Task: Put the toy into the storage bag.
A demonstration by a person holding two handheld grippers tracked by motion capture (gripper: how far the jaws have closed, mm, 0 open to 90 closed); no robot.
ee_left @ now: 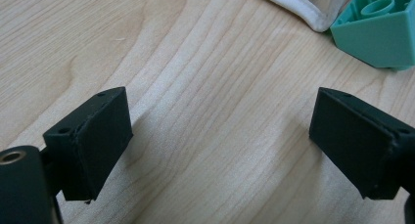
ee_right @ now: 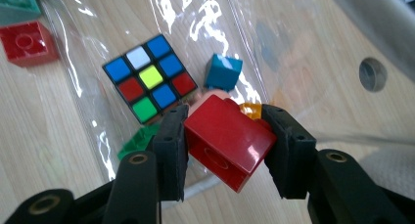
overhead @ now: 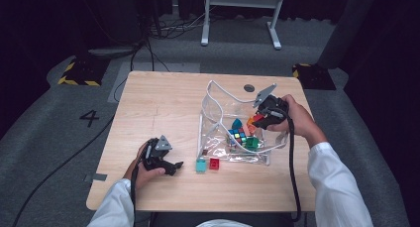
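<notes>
- Right claw [ee_right: 225,145] pinching 1 red block [ee_right: 227,141] across its 2 flat sides, poised over the mouth of the clear pouch [overhead: 218,113] on the wooden bench [overhead: 163,108].
- Block gripped squarely between both pads, tilted, with a glossy face turned up toward the right gripper view.
- Already lying inside the pouch: a puzzle cube [ee_right: 149,77], a blue block [ee_right: 222,72], a green piece [ee_right: 139,141] and an orange piece [ee_right: 250,110] tucked just behind the red block.
- Left claw [ee_left: 220,141] spread wide and holding nothing, low over bare wood near the bench's front edge.
- Just beside the pouch's front edge, outside it: a teal block [overhead: 200,165] and a second red block [overhead: 214,163], side by side.
- Judged light, rigid and hard-shelled; smooth plastic likely slick, so a flat-on-flat pinch across opposite walls looks safest, away from the studs on top.
- Pouch film judged soft, floppy and prone to folding over; its white-trimmed rim [ee_left: 293,6] likely the firmest spot for taking hold of it.
- Little breakage risk from a short drop; a bounce back out over the low wall seems the greater concern.
</notes>
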